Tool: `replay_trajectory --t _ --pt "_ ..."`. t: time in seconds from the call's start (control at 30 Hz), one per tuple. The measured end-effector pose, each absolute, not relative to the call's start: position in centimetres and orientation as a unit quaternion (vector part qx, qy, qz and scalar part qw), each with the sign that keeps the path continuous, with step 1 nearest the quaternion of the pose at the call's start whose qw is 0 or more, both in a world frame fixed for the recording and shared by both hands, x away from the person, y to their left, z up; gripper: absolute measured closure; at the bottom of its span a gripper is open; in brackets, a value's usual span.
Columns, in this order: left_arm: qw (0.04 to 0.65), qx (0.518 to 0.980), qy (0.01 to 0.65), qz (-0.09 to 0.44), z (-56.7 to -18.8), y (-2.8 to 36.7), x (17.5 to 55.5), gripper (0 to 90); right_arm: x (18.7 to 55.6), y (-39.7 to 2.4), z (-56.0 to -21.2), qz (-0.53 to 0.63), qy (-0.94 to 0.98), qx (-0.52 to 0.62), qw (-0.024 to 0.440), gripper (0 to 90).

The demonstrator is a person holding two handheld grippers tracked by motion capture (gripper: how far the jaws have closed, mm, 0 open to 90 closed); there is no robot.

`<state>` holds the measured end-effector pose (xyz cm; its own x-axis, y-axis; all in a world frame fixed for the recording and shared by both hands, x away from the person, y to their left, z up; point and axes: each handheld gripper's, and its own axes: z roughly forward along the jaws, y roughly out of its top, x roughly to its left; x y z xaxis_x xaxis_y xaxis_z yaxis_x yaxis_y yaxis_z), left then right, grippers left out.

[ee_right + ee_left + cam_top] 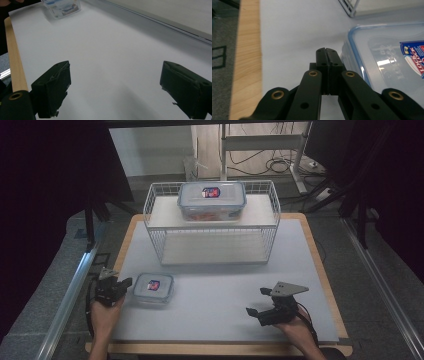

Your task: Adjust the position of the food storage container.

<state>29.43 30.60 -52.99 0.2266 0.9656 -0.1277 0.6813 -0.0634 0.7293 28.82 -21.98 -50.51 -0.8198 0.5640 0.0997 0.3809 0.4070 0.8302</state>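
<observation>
Small container lies on the table just beside your pinched-together, empty left claw, perhaps touching; your right claw gapes wide.

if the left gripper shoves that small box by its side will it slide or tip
Probably slide: the small box is low and wide, flat on the smooth white mat. It looks empty through the clear lid, so likely light. The hard plastic may feel slick against the left gripper, whose jaws are shut beside it.
</observation>
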Motion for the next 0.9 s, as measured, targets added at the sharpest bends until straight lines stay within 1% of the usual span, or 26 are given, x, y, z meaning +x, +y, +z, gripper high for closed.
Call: replay_trajectory --t 0.13,0.23,0.3,0.6,0.9 --pt "0.348 0.705 0.586 0.197 -53.0 30.2 29.7 89.8 28.8 -22.0 -50.6 0.462 0.834 0.285 0.098 9.7" --pt "0.366 0.698 0.590 0.176 -53.2 30.3 29.8 89.8 28.9 -22.0 -50.6 0.466 0.833 0.285 0.094 9.6" --pt "0.368 0.701 0.587 0.172 -53.2 29.9 29.9 89.8 28.9 -22.0 -50.6 0.463 0.834 0.285 0.094 9.7" --pt "0.370 0.737 0.543 0.156 -52.8 25.5 30.7 89.8 29.1 -22.0 -50.7 0.458 0.835 0.291 0.090 9.6" --pt "0.379 0.757 0.515 0.133 -52.5 22.5 30.6 89.8 29.4 -22.3 -50.7 0.451 0.834 0.305 0.085 9.9"
